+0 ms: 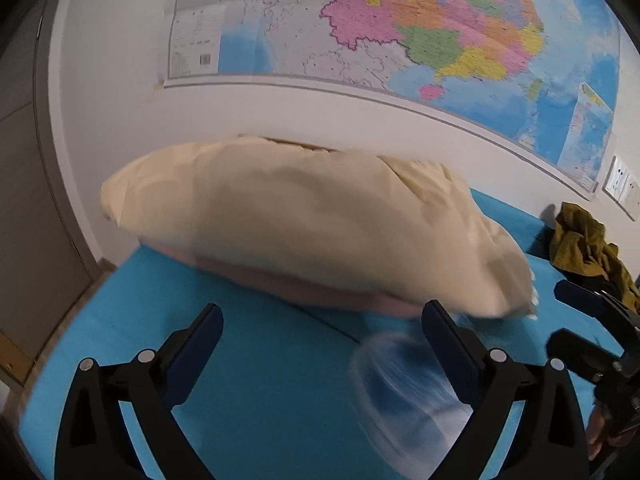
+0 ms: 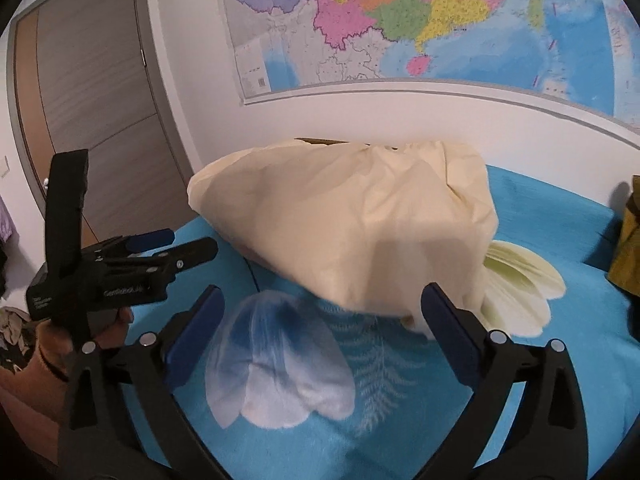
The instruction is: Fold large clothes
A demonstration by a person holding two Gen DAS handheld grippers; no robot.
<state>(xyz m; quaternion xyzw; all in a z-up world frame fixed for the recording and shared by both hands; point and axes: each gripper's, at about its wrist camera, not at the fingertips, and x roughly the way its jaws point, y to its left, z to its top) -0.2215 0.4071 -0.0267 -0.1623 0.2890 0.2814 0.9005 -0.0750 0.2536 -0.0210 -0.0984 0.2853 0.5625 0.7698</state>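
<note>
A large cream garment [image 1: 300,220] [image 2: 352,220] sits as a puffed, blurred mound on the blue flower-print bed cover [image 1: 260,380] [image 2: 400,432], its near edge just beyond both grippers. My left gripper [image 1: 324,312] is open with only bed cover between its blue-padded fingers. My right gripper [image 2: 324,292] is open too; the cloth's lower edge hangs just past its fingertips, apart from the pads. Each gripper also shows in the other's view: the right gripper [image 1: 568,318] at the right edge, the left gripper [image 2: 180,245] at the left, held by a hand [image 2: 116,320].
A crumpled olive garment [image 1: 584,244] [image 2: 630,248] lies at the right end of the bed. A big wall map [image 1: 400,32] [image 2: 400,20] hangs behind the bed, with a wall socket [image 1: 622,184] beside it. A wooden door [image 2: 100,100] stands to the left.
</note>
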